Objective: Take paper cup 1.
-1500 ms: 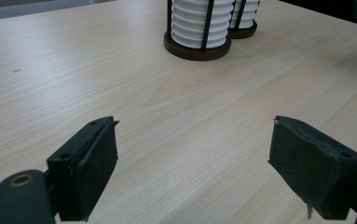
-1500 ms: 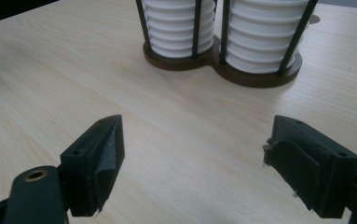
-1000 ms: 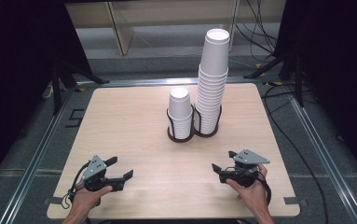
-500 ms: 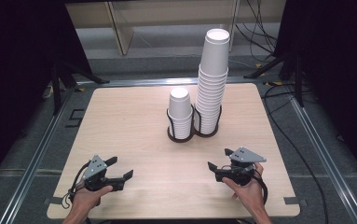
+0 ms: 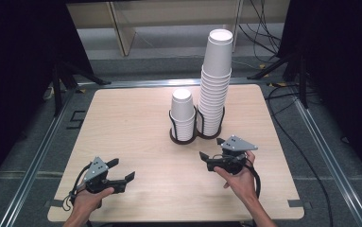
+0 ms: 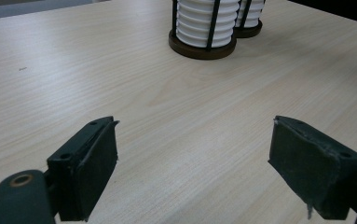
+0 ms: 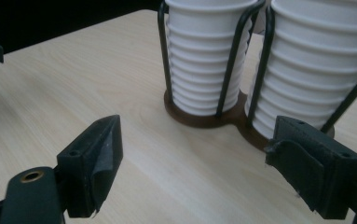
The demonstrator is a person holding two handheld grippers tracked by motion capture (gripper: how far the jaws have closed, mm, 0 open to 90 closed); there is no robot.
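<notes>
Since a second ago, our right gripper (image 5: 212,148) has travelled away from the near edge toward the cup holder (image 5: 195,135), and it now sits just short of the holder's base; our left gripper (image 5: 121,169) has kept its place near the front left of the table (image 5: 131,118). Both pairs of jaws stand apart with nothing between them, bare wood showing in the gap. The short stack of cups (image 5: 183,113) and the tall stack of cups (image 5: 214,85) are white ribbed paper, nested, standing upright side by side in the middle of the table. The holder is a dark round-lobed base with thin black wire uprights. The table is pale wood grain with rounded corners; the jaw pads are matt black, slightly frayed.
</notes>
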